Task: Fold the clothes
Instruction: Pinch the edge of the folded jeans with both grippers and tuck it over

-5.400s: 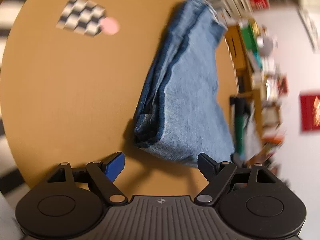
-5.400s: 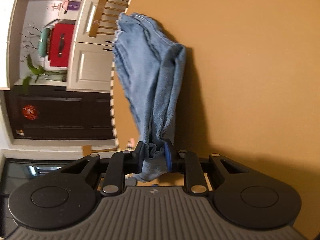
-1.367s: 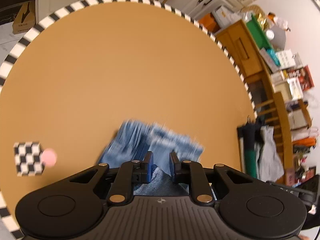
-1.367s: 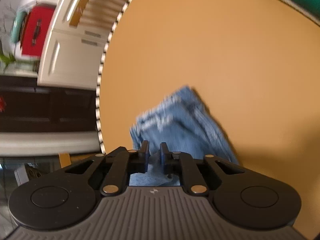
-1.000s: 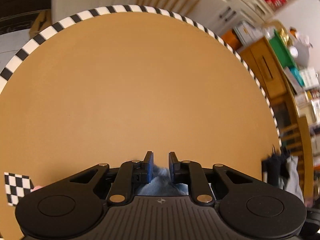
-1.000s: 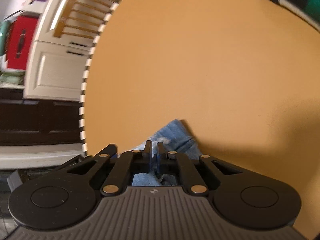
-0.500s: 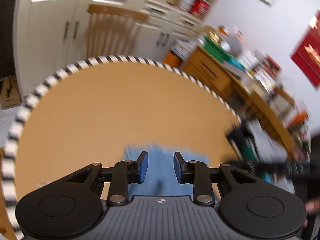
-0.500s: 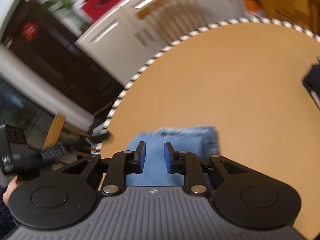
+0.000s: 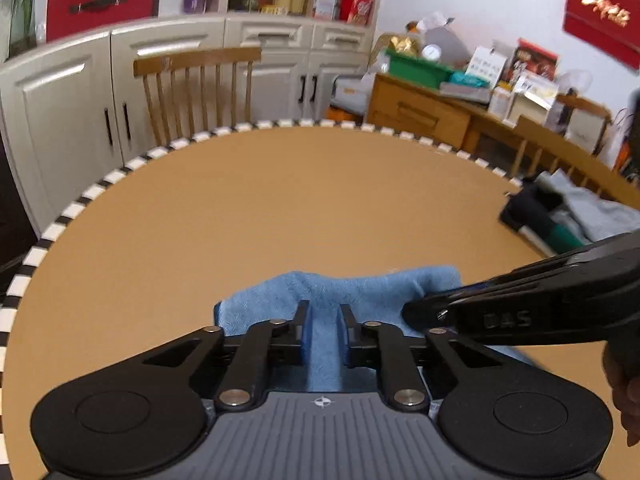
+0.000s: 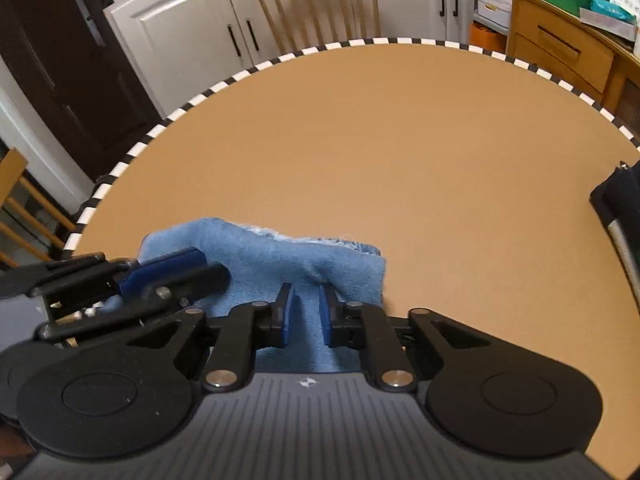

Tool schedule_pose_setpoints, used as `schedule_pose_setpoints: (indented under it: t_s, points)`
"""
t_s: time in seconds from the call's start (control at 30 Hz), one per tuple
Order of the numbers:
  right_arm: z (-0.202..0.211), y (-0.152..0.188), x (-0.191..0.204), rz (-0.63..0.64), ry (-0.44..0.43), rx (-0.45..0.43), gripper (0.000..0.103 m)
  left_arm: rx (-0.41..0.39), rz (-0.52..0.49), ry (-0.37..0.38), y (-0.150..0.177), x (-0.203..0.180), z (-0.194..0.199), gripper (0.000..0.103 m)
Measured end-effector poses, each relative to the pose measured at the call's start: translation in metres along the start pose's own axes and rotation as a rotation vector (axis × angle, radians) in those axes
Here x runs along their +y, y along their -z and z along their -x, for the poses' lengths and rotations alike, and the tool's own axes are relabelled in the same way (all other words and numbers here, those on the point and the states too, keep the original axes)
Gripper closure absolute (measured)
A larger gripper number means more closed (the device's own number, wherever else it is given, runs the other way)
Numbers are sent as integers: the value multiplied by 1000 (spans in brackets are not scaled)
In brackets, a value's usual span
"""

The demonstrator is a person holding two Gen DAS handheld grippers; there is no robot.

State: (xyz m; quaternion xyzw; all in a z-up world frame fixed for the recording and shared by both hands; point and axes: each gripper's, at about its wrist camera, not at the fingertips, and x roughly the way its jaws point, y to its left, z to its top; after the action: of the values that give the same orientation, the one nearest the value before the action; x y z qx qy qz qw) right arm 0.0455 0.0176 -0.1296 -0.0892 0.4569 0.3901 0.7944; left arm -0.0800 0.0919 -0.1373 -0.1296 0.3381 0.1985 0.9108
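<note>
The blue jeans [image 9: 360, 288] lie folded into a small packet near the front edge of the round tan table [image 9: 280, 200]. My left gripper [image 9: 324, 320] sits on the packet's near left part. Its jaws are closing, and a ridge of denim fills the narrow gap between the pads. My right gripper [image 10: 306, 308] is on the near right part of the jeans [image 10: 256, 248]. It is closing too, with denim puckered up beside its fingers. Each gripper shows in the other's view, the right gripper [image 9: 412, 314] and the left gripper [image 10: 204, 268].
A pile of dark and grey clothes [image 9: 536, 208] lies at the table's right edge. A black-and-white checked band rims the table [image 10: 400, 140]. A wooden chair [image 9: 196, 92] stands behind it before white cabinets. A person's hand [image 9: 624, 380] holds the right gripper.
Both grippers rolled upright. Half a second ago their jaws stood wider over the folded jeans. Now both pairs are narrower and lower, with denim between the pads.
</note>
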Motion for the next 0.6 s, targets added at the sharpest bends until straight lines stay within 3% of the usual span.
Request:
schedule_pose_setpoints:
  t_s: [0.03,0.13,0.23,0.33,0.43,0.6]
  points:
    - [-3,1,-3,14,3,-23,101,-7,0,-4,1,3,-5,91]
    - [-5,6,-16,-20,-18,-55,103,-1,12,8,-2,8,-13,92]
    - [0,-1,-27,-61,-57,-30,103,50,170,71,-14,37,-9,94]
    - [18,-6,-49,-215,-137,-51,97,51,320,126,-25,62,-6,92]
    - [17,-9,-50,-187,-103,-71,96,112,303,107,-26,68,-22,95]
    - [1,-4,-47,-149,-72,-25,97,109,205,53,-25,57,-30,99]
